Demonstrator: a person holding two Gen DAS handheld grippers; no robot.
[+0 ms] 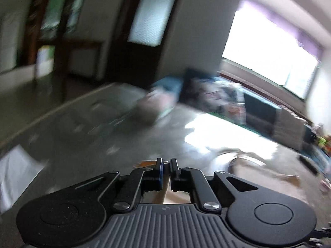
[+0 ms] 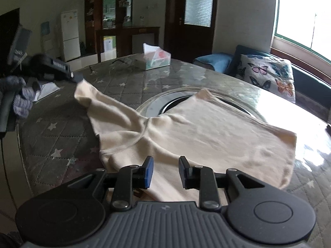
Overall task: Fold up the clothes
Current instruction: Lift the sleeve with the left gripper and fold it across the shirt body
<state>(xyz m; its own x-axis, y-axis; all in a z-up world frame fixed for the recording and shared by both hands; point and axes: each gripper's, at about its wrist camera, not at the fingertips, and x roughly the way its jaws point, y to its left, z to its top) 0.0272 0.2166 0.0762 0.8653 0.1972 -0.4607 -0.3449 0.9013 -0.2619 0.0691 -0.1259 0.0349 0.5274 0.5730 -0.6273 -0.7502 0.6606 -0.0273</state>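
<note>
one cream shirt (image 2: 186, 128), one tissue box (image 2: 156, 59), two tools.

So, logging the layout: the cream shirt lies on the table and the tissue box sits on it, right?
No: the tissue box stands on the table beyond the cream shirt, clear of it; the right wrist view shows this.

No legible text or labels
</note>
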